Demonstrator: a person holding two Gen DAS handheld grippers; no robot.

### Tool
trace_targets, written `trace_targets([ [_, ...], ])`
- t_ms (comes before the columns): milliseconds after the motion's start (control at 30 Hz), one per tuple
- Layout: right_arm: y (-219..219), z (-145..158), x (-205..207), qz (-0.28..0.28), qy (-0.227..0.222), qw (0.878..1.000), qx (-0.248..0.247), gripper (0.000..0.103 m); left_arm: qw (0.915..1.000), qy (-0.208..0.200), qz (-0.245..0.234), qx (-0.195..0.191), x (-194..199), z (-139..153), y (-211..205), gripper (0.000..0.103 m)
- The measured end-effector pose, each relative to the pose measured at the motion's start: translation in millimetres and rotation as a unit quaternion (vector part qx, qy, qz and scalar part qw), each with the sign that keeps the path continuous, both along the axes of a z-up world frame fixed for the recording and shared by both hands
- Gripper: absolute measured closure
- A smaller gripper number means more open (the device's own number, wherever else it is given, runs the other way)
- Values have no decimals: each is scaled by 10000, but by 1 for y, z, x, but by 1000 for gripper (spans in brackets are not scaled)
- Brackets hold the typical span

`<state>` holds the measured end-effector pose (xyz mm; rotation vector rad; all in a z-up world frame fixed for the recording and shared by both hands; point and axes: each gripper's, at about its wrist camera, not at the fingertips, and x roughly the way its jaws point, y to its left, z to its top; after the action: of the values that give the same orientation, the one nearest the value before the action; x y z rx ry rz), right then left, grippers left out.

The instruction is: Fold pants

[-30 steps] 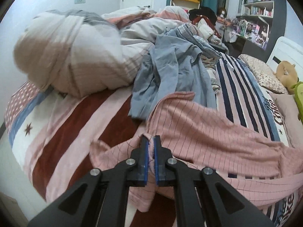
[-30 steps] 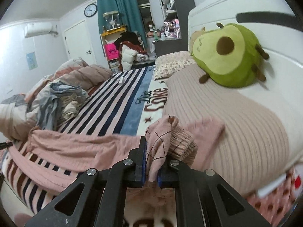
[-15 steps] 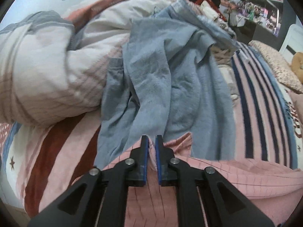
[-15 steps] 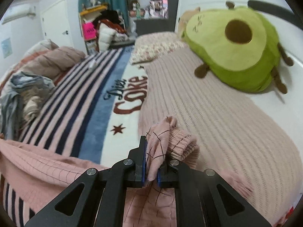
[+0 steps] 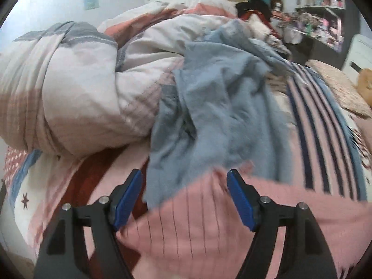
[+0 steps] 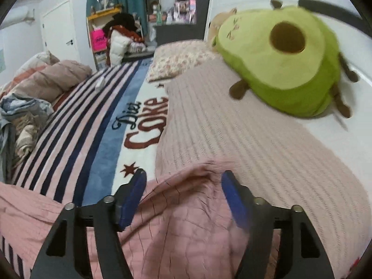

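My left gripper [image 5: 184,197] and right gripper [image 6: 183,198] are both wide and hold nothing, the pants [image 6: 186,230] lie loose on the bed [image 6: 97,125], so the fold may slip.

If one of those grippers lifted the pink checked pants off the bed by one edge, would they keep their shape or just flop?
Probably flop: the pink pants lie in soft wrinkles and follow the bedding beneath them. They look thin, so likely light for their size. The fabric bunches between the open right hand-held gripper fingers, so a pinched edge would likely drag the rest behind it.
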<state>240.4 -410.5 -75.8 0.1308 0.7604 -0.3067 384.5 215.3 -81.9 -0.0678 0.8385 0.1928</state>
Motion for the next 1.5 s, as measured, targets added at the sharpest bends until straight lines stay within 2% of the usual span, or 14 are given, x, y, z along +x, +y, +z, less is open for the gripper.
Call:
trace_targets([
  [67,11,11,-22,230,-163,9995,174,38,9996,16,-200,-185,-23,1,-7,28],
  [233,49,20,-81,1064,-353,9897,887,37,9917,299,-615,-1092,-80,-19,-14,23],
  [300,65,14,-99,1344,-285,9847,1068,37,9867,440,-682,-1410,-99,-33,-18,23],
  [467,97,-28,-131,1587,181,9731,1662,37,9793,745,-606,-1780,-118,-72,-19,23],
  [567,101,-58,-138,1365,318,9694,2014,37,9714,939,-621,-2089,-122,-92,-19,23],
  [733,99,-103,-135,710,464,9670,2402,37,9694,874,-528,-2233,-108,-103,-18,23],
  [900,100,-107,-122,352,62,9776,2075,37,9645,579,-334,-2555,-71,-109,-11,23],
  [1100,96,-108,-99,-109,-255,9806,1940,39,9568,59,58,-2906,-29,-111,-5,23],
  [1200,92,-107,-88,-304,-369,9813,1865,47,9559,-95,225,-2926,-19,-111,-3,35],
  [1267,89,-105,-83,-454,-417,9817,1803,58,9585,-189,318,-2827,-16,-109,-3,49],
  [1300,87,-105,-82,-517,-440,9818,1771,68,9591,-289,358,-2792,-17,-106,-4,63],
  [1333,85,-104,-80,-594,-465,9822,1721,83,9600,-393,384,-2747,-18,-104,-5,70],
  [1400,82,-101,-79,-748,-498,9833,1584,97,9667,-545,411,-2465,-20,-96,-10,77],
  [1500,80,-96,-83,-713,-587,9844,1500,99,9722,-652,467,-2199,-28,-87,-9,89],
])
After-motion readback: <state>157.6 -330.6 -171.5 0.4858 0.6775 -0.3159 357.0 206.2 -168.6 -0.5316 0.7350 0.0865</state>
